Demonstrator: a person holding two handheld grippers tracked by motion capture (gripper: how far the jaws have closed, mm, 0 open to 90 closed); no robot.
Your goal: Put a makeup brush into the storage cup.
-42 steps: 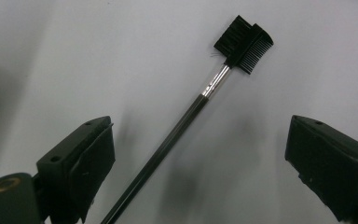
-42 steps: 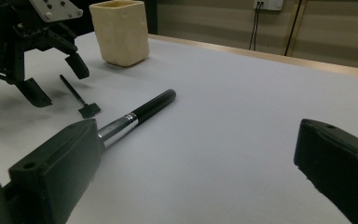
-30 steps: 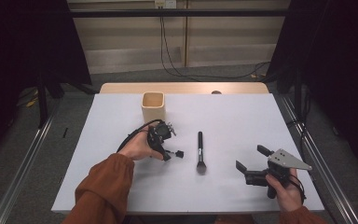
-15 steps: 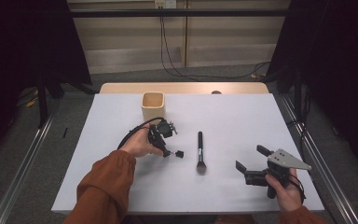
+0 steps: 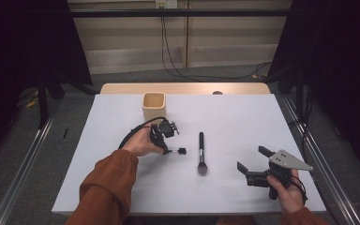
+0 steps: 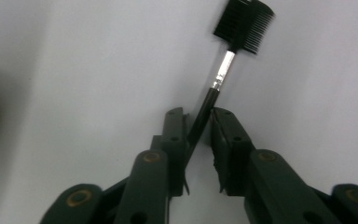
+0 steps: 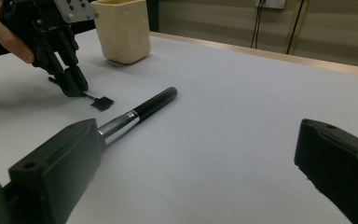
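My left gripper (image 5: 168, 140), tipped down at the white table (image 5: 243, 117), has just been closing on the small comb brush (image 6: 214, 86); its toothed head is clear in the left gripper view. My right gripper (image 5: 253, 165) hangs open.

A small comb brush (image 5: 177, 151) is gripped at its handle by the left gripper (image 5: 168, 149) (jaws just closed) on the white table (image 5: 234, 117).

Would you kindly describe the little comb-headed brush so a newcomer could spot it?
On the white table, look right of the left gripper, in front of the cream cup. The small brush lies between its jaws; unlike the thick makeup brush nearby, it is thin with a square comb head.
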